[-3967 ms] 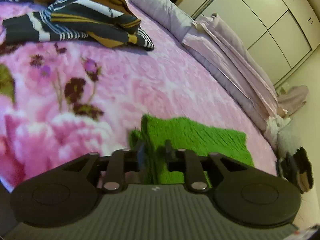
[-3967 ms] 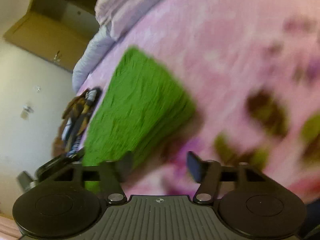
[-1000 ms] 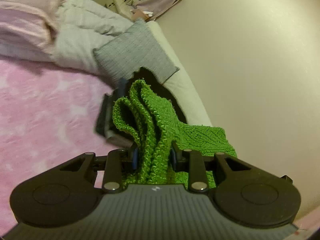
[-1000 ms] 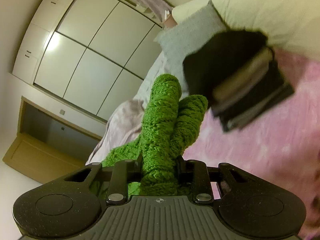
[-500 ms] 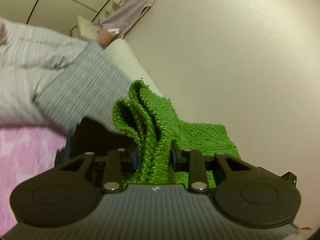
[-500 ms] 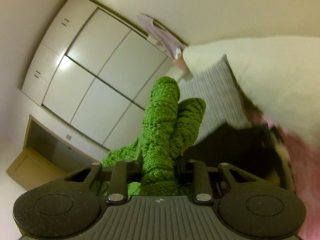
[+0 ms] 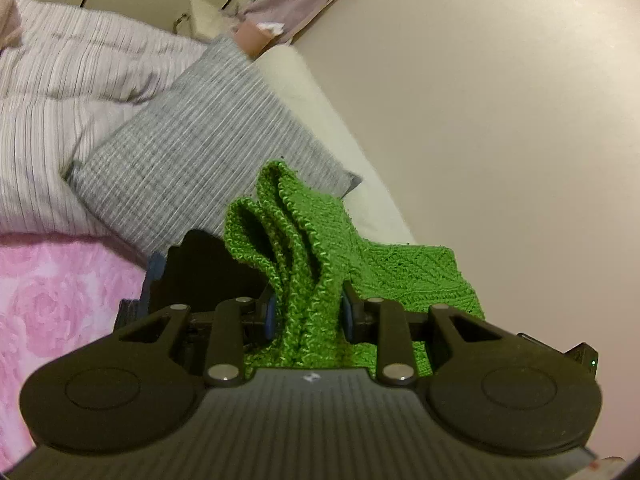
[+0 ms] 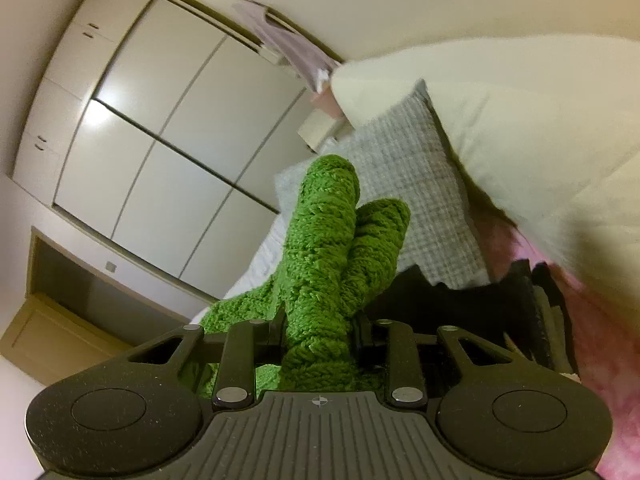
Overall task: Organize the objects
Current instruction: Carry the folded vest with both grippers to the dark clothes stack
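Note:
A folded green knitted cloth (image 7: 308,256) is carried between both grippers above the head of the bed. My left gripper (image 7: 307,314) is shut on one bunched end of it, the folds standing up between the pads. My right gripper (image 8: 320,330) is shut on the other thick end of the green cloth (image 8: 328,248). Just beyond and below the cloth lies a stack of dark folded clothes (image 8: 472,304) on the pink blanket, also visible as dark clothes (image 7: 192,268) behind the left gripper.
A grey striped cushion (image 7: 192,148) and a cream pillow (image 8: 520,120) lean at the bed's head against the wall (image 7: 500,100). A pink floral blanket (image 7: 56,292) covers the bed. White wardrobe doors (image 8: 160,132) stand across the room.
Both grippers have carried the green cloth toward the bed's head: cushion and pillow loom larger, and the dark stack has slid down under the cloth. Both grips are unchanged.

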Tool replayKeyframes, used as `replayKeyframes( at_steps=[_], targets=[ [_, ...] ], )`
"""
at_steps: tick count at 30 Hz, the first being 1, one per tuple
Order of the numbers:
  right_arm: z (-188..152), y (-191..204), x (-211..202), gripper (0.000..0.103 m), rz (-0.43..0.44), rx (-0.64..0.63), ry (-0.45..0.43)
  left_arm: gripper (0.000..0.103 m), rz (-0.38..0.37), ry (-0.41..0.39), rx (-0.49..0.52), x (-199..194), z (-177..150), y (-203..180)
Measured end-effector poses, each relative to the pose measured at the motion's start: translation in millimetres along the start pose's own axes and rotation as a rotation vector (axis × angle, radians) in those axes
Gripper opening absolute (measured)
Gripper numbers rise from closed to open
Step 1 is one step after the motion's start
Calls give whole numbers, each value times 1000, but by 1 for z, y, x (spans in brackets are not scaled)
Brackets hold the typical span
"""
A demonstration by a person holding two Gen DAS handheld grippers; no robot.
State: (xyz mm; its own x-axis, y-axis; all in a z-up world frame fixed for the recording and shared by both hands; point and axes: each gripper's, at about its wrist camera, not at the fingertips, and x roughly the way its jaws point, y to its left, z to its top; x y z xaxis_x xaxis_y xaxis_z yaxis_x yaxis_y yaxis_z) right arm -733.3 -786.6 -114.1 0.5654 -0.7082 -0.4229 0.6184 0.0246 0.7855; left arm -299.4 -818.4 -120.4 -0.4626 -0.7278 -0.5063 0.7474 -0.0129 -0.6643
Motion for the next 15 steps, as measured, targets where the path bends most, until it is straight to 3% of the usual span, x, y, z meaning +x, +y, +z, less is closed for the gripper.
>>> replayKeyframes(
  at_steps=[6,7,9,11,15],
  targets=[
    [-4,-31,17,29,-29,20,15,26,11,30,-18,29,-9,23],
    [-7,-37,21,32,-67,14,8,29,28,39,-10,35,-12,28],
    [-14,-44,29,49,-192,4,12,33,138,57,-23,48,-19,41],
    [-22,-43,28,50,-298,-51,3,39,155,53,-31,47,-23,51],
    [-37,-17,-7,50,-337,-201,-133,41,242,-45,51,14,-26,40]
  ],
)
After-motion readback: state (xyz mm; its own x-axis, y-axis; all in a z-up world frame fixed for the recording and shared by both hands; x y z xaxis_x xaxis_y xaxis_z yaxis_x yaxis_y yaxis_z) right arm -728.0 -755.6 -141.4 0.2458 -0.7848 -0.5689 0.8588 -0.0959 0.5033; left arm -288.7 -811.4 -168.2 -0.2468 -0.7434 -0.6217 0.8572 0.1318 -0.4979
